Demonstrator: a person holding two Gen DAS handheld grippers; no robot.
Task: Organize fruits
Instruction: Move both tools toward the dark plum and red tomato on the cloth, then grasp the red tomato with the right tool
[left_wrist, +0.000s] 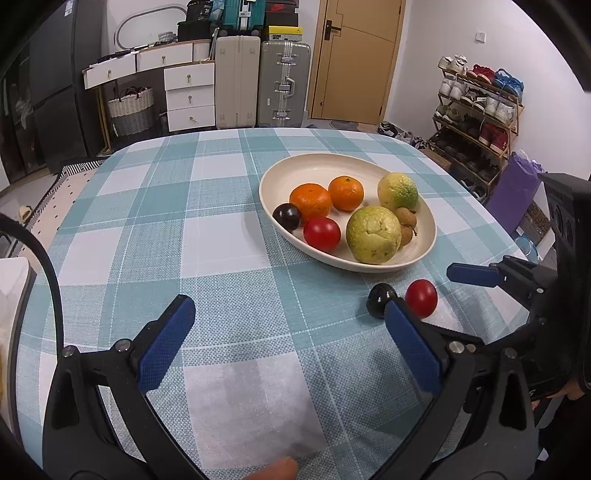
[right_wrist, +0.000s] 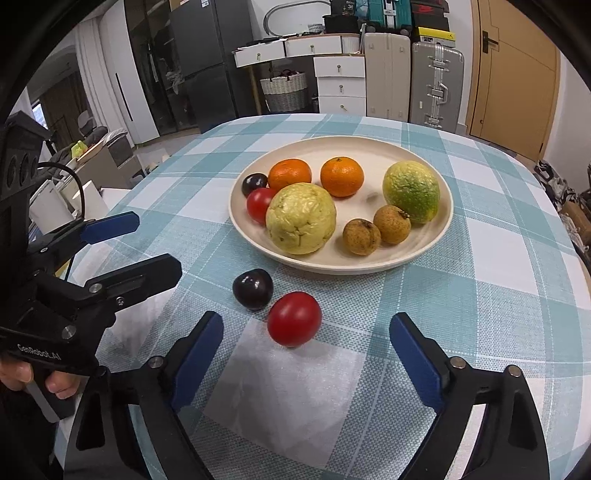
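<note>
A cream plate (right_wrist: 441, 225) (left_wrist: 314, 166) on the checked cloth holds two oranges, two big yellow-green fruits, two small brown fruits, a red tomato and a dark plum. In front of the plate, on the cloth, lie a loose red tomato (right_wrist: 294, 318) (left_wrist: 421, 297) and a loose dark plum (right_wrist: 253, 288) (left_wrist: 380, 297). My right gripper (right_wrist: 306, 319) stands open around the loose tomato, with gaps between its blue pads and the fruit. My left gripper (left_wrist: 286, 306) is open over bare cloth to the left, its right finger (left_wrist: 410, 343) just in front of the plum.
The table (left_wrist: 147, 206) has rounded edges, and the floor drops away on the left. The left gripper (right_wrist: 125, 247) and a hand (right_wrist: 22, 373) sit close beside the right one. A shoe rack (left_wrist: 476, 110) and suitcases (left_wrist: 258, 81) stand beyond.
</note>
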